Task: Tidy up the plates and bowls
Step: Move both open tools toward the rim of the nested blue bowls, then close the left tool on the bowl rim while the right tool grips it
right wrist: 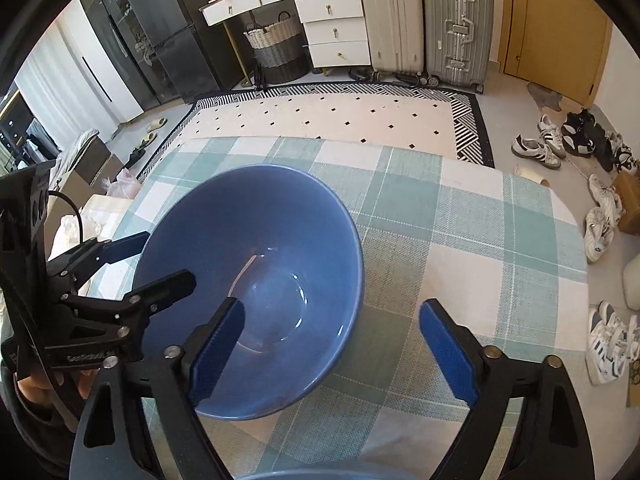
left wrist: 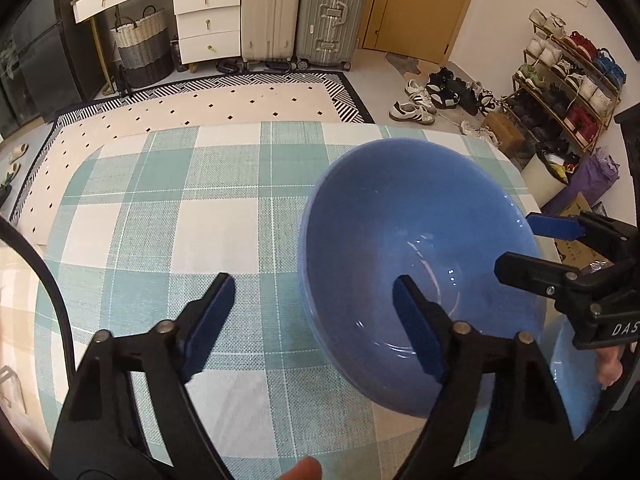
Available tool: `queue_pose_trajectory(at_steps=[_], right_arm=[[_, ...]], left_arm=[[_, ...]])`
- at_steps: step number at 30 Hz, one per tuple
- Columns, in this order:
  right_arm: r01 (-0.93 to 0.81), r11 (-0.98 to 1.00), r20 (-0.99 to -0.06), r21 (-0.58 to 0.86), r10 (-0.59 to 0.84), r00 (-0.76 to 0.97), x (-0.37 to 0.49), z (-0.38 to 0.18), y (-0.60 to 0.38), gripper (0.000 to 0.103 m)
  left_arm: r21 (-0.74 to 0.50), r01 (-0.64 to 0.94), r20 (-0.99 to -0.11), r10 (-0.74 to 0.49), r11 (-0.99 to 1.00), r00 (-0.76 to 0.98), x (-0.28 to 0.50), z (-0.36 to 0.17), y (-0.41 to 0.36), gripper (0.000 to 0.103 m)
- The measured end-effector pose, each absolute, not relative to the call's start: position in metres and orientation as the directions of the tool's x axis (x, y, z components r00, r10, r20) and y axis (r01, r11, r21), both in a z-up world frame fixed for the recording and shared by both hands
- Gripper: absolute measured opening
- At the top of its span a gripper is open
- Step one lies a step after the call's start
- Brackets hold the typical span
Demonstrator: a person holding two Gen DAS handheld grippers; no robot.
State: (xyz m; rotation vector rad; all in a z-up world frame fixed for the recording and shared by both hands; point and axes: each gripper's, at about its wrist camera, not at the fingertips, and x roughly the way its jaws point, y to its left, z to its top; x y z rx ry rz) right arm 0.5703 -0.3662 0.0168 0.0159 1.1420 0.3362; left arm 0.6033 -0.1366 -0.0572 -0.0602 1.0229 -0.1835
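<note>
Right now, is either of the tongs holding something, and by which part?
Nothing is held. The left tongs and the right tongs are both open; each straddles the rim of the blue bowl, one finger inside, one outside, without closing on it.

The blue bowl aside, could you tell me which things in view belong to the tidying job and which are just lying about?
Belonging to the job:
- blue bowl, on the checked tablecloth
- left gripper, open, straddling the bowl's rim
- right gripper, open, likewise
- a second blue dish, only partly visible

Just lying about:
- suitcases
- woven basket
- sneakers
- shoe rack
- patterned rug
</note>
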Motion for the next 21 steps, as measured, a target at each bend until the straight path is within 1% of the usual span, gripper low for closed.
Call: queue_pose_trajectory(at_steps=[1, 3, 5, 7, 8, 10, 12, 13, 14, 16, 18, 21], right_arm=[[-0.254, 0.950, -0.890, 0.183, 0.270, 0.367, 0.571, 0.015, -0.366, 0.088], [-0.255, 0.948, -0.891, 0.190, 0.276, 0.361, 0.572, 0.013, -0.365, 0.084], [-0.257, 0.947, -0.893, 0.194, 0.279, 0.354, 0.572, 0.011, -0.363, 0.074], [-0.259, 0.947, -0.897, 0.192, 0.276, 0.344, 0.573, 0.008, -0.362, 0.070], [-0.259, 0.946, -0.900, 0.193, 0.276, 0.338, 0.573, 0.006, -0.361, 0.065], [-0.259, 0.946, -0.904, 0.196, 0.277, 0.326, 0.574, 0.003, -0.360, 0.058], [-0.261, 0.945, -0.907, 0.197, 0.277, 0.316, 0.574, 0.000, -0.358, 0.056], [-0.264, 0.945, -0.909, 0.196, 0.276, 0.314, 0.573, -0.001, -0.357, 0.052], [-0.269, 0.943, -0.910, 0.194, 0.275, 0.310, 0.573, -0.003, -0.356, 0.042], [-0.277, 0.944, -0.917, 0.178, 0.262, 0.302, 0.572, -0.006, -0.354, 0.028], [-0.280, 0.946, -0.919, 0.165, 0.251, 0.304, 0.572, -0.007, -0.353, 0.024], [-0.280, 0.944, -0.916, 0.177, 0.261, 0.303, 0.572, -0.008, -0.355, 0.023]], left_arm=[[-0.142, 0.124, -0.848, -0.185, 0.982, 0.497, 0.606, -0.060, -0.136, 0.068], [-0.146, 0.116, -0.855, -0.184, 0.982, 0.484, 0.610, -0.067, -0.136, 0.061], [-0.144, 0.114, -0.859, -0.181, 0.983, 0.479, 0.613, -0.072, -0.135, 0.058], [-0.151, 0.119, -0.864, -0.190, 0.981, 0.466, 0.614, -0.078, -0.135, 0.055], [-0.150, 0.123, -0.866, -0.190, 0.981, 0.462, 0.615, -0.081, -0.135, 0.052], [-0.157, 0.130, -0.869, -0.200, 0.979, 0.453, 0.617, -0.085, -0.135, 0.040], [-0.151, 0.144, -0.871, -0.200, 0.978, 0.450, 0.618, -0.088, -0.137, 0.030], [-0.145, 0.149, -0.870, -0.197, 0.978, 0.451, 0.619, -0.089, -0.138, 0.025], [-0.146, 0.150, -0.870, -0.199, 0.978, 0.451, 0.619, -0.089, -0.138, 0.023], [-0.160, 0.145, -0.869, -0.209, 0.976, 0.448, 0.621, -0.091, -0.138, 0.016], [-0.169, 0.143, -0.868, -0.216, 0.975, 0.447, 0.622, -0.092, -0.137, 0.013], [-0.155, 0.145, -0.867, -0.205, 0.977, 0.455, 0.623, -0.093, -0.137, 0.011]])
